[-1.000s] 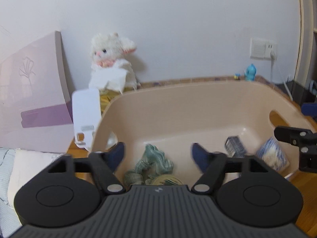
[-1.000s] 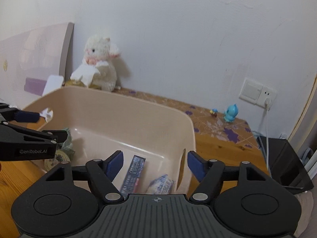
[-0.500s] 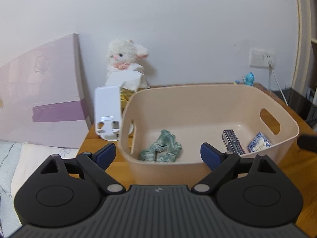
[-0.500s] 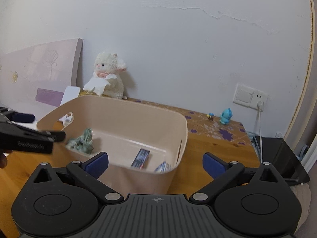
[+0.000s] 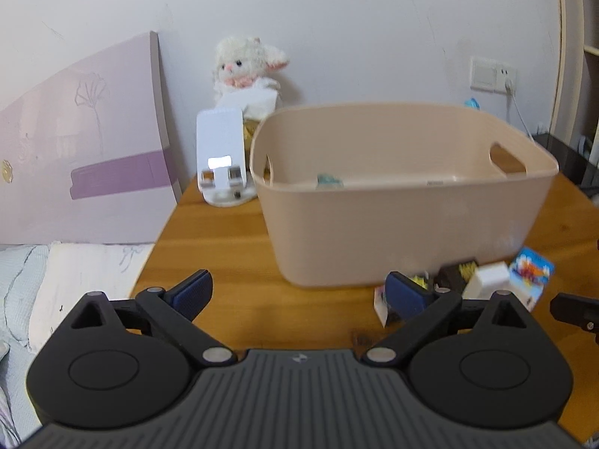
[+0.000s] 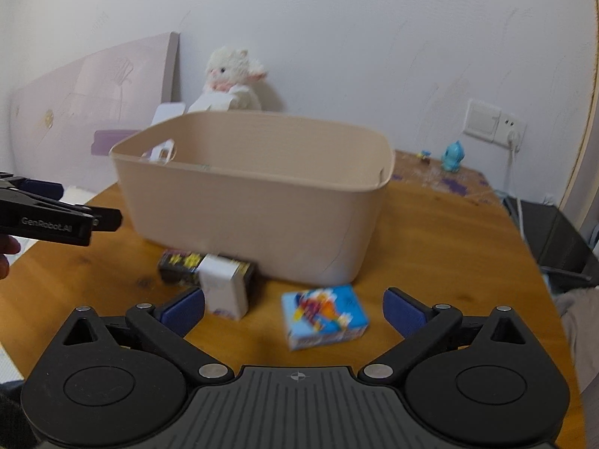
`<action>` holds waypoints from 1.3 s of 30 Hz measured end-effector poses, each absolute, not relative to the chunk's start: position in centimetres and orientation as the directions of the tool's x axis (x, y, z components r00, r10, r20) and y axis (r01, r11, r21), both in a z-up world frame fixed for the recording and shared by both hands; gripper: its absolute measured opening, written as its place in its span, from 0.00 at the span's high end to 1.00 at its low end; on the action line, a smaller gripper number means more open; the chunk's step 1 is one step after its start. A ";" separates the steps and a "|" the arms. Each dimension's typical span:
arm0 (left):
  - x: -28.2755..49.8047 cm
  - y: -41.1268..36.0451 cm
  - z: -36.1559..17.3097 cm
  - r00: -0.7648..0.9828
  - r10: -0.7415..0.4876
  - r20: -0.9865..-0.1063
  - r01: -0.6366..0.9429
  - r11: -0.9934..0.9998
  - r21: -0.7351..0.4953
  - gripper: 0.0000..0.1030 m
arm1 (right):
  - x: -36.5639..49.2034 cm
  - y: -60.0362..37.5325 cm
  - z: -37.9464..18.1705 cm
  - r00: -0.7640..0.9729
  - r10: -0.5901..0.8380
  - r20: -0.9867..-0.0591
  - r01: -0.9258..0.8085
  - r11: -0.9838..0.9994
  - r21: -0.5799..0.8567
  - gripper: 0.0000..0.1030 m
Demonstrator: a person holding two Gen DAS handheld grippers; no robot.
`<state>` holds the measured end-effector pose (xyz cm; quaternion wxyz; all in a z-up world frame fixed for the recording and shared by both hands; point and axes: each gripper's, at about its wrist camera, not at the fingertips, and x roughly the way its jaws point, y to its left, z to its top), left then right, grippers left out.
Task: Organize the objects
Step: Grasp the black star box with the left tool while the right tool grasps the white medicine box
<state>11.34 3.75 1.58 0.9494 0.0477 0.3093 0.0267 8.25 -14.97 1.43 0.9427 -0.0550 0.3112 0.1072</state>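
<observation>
A beige plastic bin [image 5: 404,209] [image 6: 254,202] stands on the wooden table [image 5: 232,254]. A bit of green cloth [image 5: 328,180] shows inside it. In front of the bin lie a blue cartoon box [image 6: 325,316] [image 5: 531,273], a white box [image 6: 224,287] [image 5: 486,282] and a black and yellow box [image 6: 179,263] [image 5: 456,273]. My left gripper [image 5: 299,292] is open and empty over the table's front. My right gripper [image 6: 294,308] is open and empty, just above the blue box. The left gripper also shows in the right wrist view [image 6: 56,217].
A white phone stand [image 5: 222,157] and a plush lamb [image 5: 243,71] [image 6: 230,78] stand behind the bin. A pink headboard [image 5: 82,149] and bedding [image 5: 56,284] are left of the table. A blue figurine [image 6: 451,155] and wall socket [image 6: 494,123] are at the back right.
Both grippers have pulled back and down from above the bin to in front of it. The boxes on the table have come into view. Both stay open.
</observation>
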 end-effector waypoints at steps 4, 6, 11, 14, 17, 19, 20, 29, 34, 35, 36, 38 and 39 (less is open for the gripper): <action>11.0 3.5 -0.1 0.791 0.073 -0.607 -0.003 0.993 0.115 0.04 | 7.6 -14.2 0.1 0.761 0.195 -0.619 -0.255 0.967 -0.010 0.04; 10.8 3.3 -1.0 0.784 0.066 -0.618 0.010 0.993 0.119 0.04 | 7.5 -13.7 -0.5 0.750 0.203 -0.630 -0.264 0.965 -0.004 0.06; 10.9 2.6 -2.6 0.772 0.053 -0.634 0.048 0.989 0.141 0.04 | 7.8 -12.6 -2.4 0.713 0.220 -0.666 -0.282 0.959 0.015 0.14; 11.4 2.4 -3.2 0.769 0.037 -0.638 0.067 0.988 0.137 0.04 | 8.6 -12.2 -3.3 0.694 0.226 -0.684 -0.280 0.959 0.033 0.17; 11.9 1.9 -3.7 0.771 0.018 -0.636 0.088 0.987 0.134 0.04 | 9.2 -11.9 -4.1 0.684 0.231 -0.692 -0.276 0.960 0.047 0.18; 12.6 1.5 -4.0 0.772 0.010 -0.635 0.101 0.985 0.138 0.04 | 9.7 -11.7 -4.4 0.683 0.226 -0.695 -0.274 0.961 0.044 0.19; 13.0 1.4 -4.2 0.772 0.007 -0.636 0.106 0.985 0.139 0.04 | 9.9 -11.6 -4.5 0.682 0.225 -0.696 -0.273 0.961 0.043 0.19; 15.6 0.0 -5.1 0.774 -0.010 -0.633 0.095 0.990 0.100 0.04 | 11.2 -11.2 -5.0 0.701 0.202 -0.684 -0.265 0.964 0.013 0.17; 16.3 -0.5 -5.4 0.777 -0.036 -0.628 0.099 0.993 0.065 0.04 | 11.6 -11.4 -5.4 0.714 0.195 -0.673 -0.261 0.965 0.002 0.16; 16.3 -0.6 -5.5 0.782 -0.029 -0.622 0.093 0.993 0.071 0.04 | 11.7 -11.5 -5.4 0.717 0.194 -0.670 -0.258 0.966 0.004 0.16; 16.4 -0.7 -5.6 0.787 -0.020 -0.617 0.083 0.994 0.074 0.03 | 11.9 -11.5 -5.4 0.718 0.193 -0.668 -0.255 0.967 0.005 0.16; 16.6 -0.6 -5.8 0.788 -0.010 -0.616 0.062 0.996 0.063 0.03 | 12.0 -11.6 -5.5 0.722 0.191 -0.665 -0.250 0.968 0.006 0.16; 16.8 -0.4 -5.8 0.786 -0.001 -0.618 0.045 0.997 0.055 0.03 | 12.1 -11.6 -5.5 0.723 0.190 -0.664 -0.248 0.969 0.008 0.16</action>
